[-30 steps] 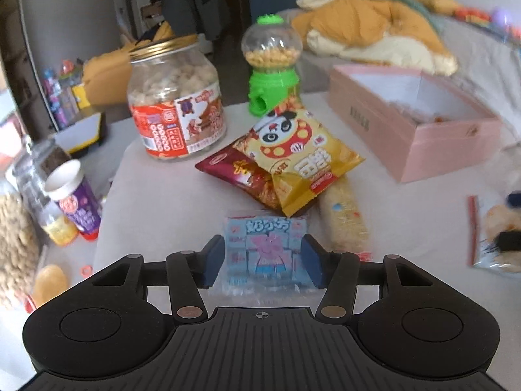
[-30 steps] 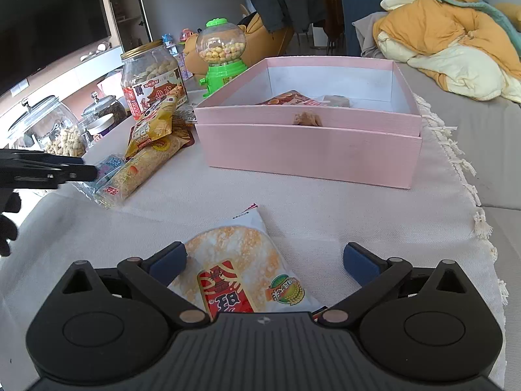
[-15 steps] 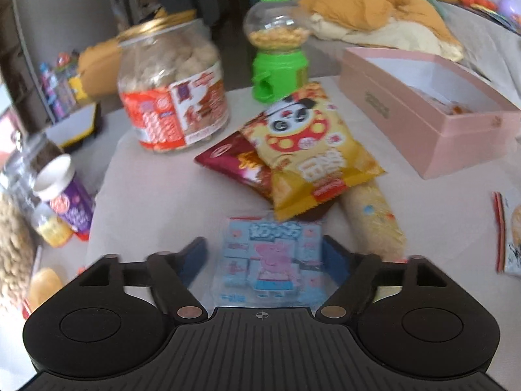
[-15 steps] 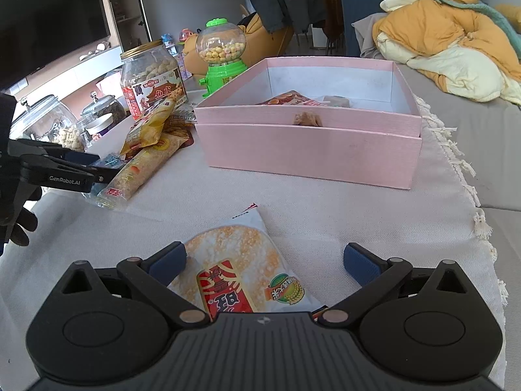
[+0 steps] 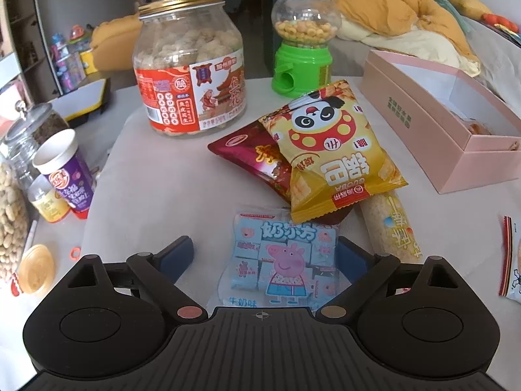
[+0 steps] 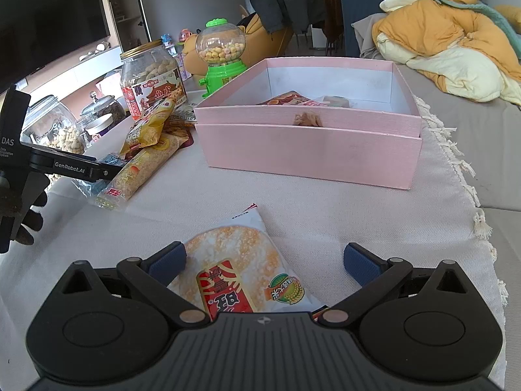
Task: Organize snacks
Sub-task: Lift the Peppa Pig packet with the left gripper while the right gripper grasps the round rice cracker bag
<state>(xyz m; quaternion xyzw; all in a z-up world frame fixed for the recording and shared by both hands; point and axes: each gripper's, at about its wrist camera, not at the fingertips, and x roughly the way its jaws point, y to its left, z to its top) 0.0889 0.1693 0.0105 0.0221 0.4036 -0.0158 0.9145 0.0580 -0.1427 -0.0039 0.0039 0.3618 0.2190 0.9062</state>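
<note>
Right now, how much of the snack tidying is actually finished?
Barely begun. The pink box already holds a few packets. In hand: nothing yet; the open left gripper straddles the blue pig packet, and the open right gripper sits around the rice cracker packet. Left on the cloth: the yellow panda bag, the red bag under it and the long cracker roll.
</note>
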